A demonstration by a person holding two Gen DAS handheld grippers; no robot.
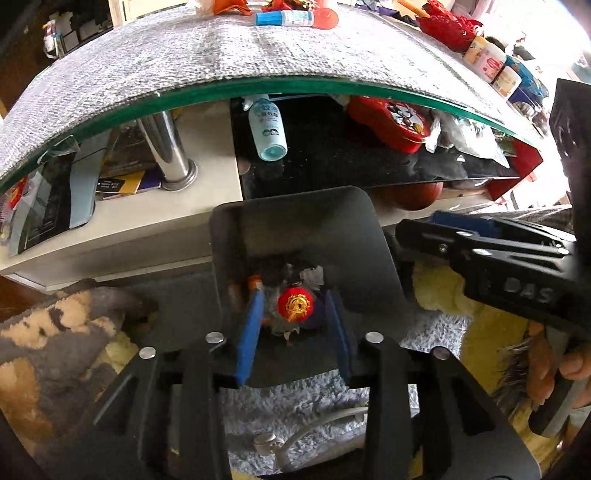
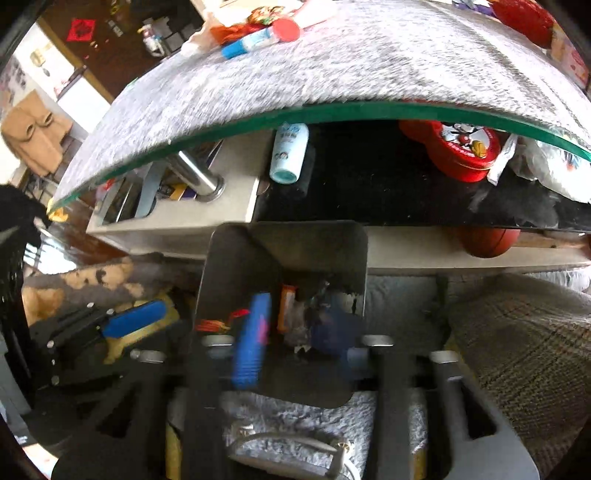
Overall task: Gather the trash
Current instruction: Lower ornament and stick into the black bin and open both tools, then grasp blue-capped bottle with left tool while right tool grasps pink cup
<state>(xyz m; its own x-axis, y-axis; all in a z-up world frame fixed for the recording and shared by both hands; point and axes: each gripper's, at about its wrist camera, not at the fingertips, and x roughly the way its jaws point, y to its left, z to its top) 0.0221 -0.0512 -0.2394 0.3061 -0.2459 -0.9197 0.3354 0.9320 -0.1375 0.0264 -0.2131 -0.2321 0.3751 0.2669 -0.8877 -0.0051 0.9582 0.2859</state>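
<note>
A dark grey trash bin (image 1: 295, 221) stands on the floor in front of the coffee table; it also shows in the right wrist view (image 2: 310, 240). Inside lie crumpled paper scraps (image 1: 312, 275), an orange wrapper (image 1: 255, 283) and a small red and gold lantern ornament (image 1: 295, 304). My left gripper (image 1: 295, 332) hangs open over the bin mouth, blue pads on either side of the ornament without touching it. My right gripper (image 2: 295, 339) is open over the same bin, blurred, with nothing between its pads. The right gripper also shows in the left wrist view (image 1: 461, 221).
A glass coffee table with a grey mat (image 1: 258, 51) stands beyond the bin. On it lie a blue-capped tube (image 1: 284, 17) and red decorations (image 1: 450, 26). The lower shelf holds a lotion bottle (image 1: 267, 129) and a red tin (image 1: 391, 122). A basketball (image 2: 487, 240) sits beneath.
</note>
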